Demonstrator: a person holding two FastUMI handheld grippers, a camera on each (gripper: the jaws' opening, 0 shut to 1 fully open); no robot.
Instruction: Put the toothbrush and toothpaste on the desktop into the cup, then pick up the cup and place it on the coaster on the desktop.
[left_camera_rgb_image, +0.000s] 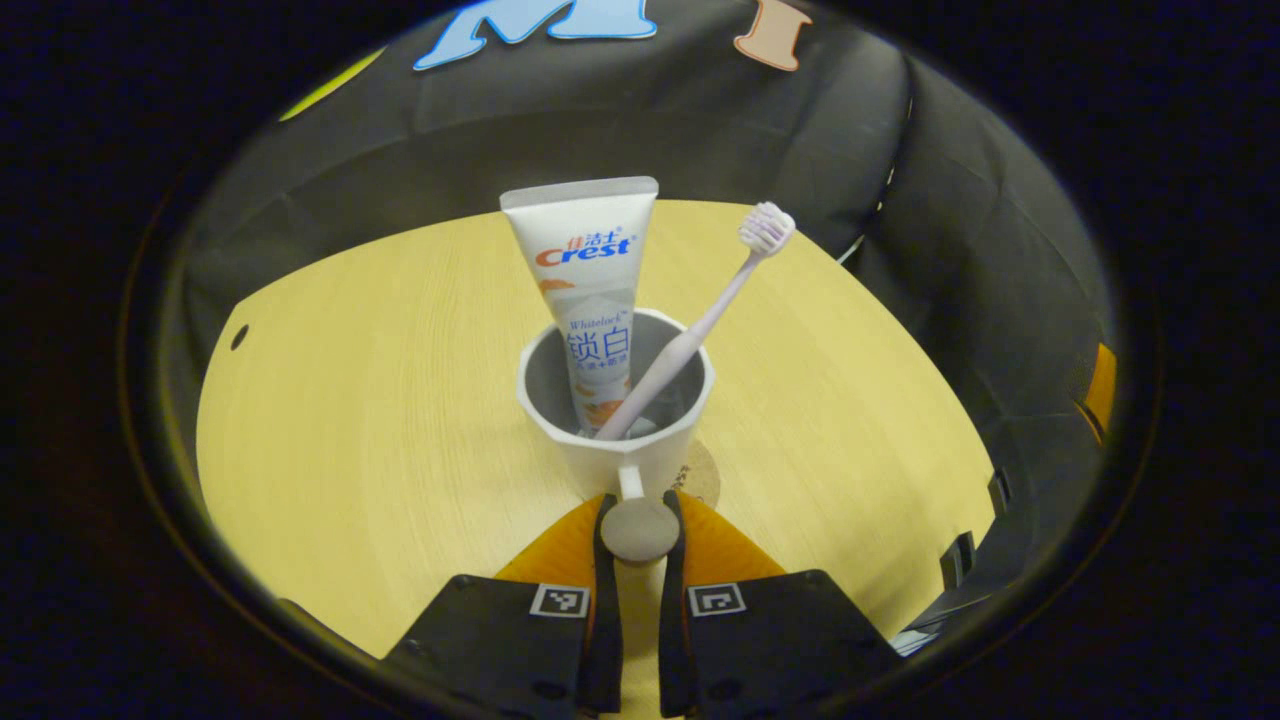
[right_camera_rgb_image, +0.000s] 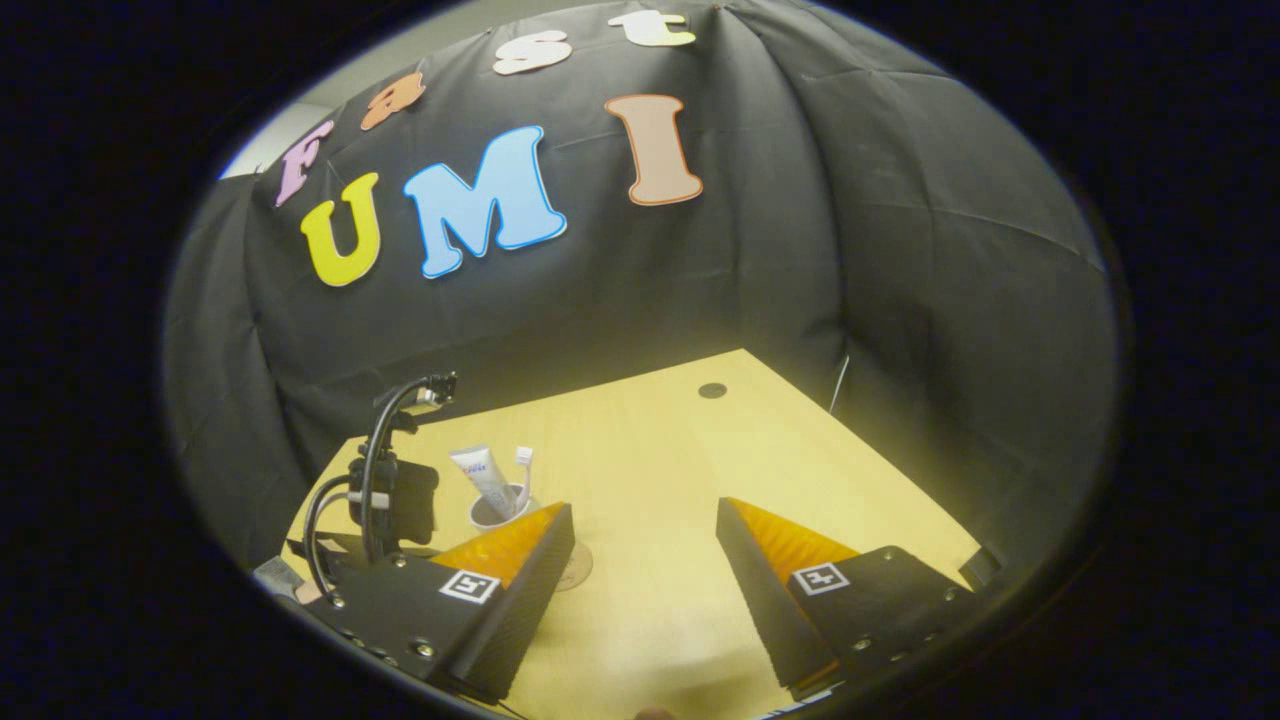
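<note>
- Pale wood desktop (left_camera_rgb_image: 350, 400) carries a white cup (left_camera_rgb_image: 640, 455) near its middle, well in from every edge
- Toothpaste (left_camera_rgb_image: 590, 290) stands upright inside the cup, flat crimped end up, leaning on the far side of the rim
- Toothbrush (left_camera_rgb_image: 700, 320) also sits in the cup, handle down, bristle head tilted up and out over the rim
- Left gripper (left_camera_rgb_image: 638, 530) is clenched on the cup's handle (left_camera_rgb_image: 638, 530): in the left gripper view both fingers press on the round end of it from either side
- Coaster (left_camera_rgb_image: 700, 475), a thin brown disc, peeks out at the cup's base beside the handle; whether the cup rests on it, hangs over it or merely stands in front of it I cannot tell
- Right gripper (right_camera_rgb_image: 645, 540) hovers released, jaws wide apart with nothing between them, above the desktop's near side; the right gripper view shows the cup (right_camera_rgb_image: 497, 508) far off with the other gripper beside it
- Judged progress: both items are loaded, the cup is grasped; what remains is settling the cup squarely on the coaster and letting go
</note>
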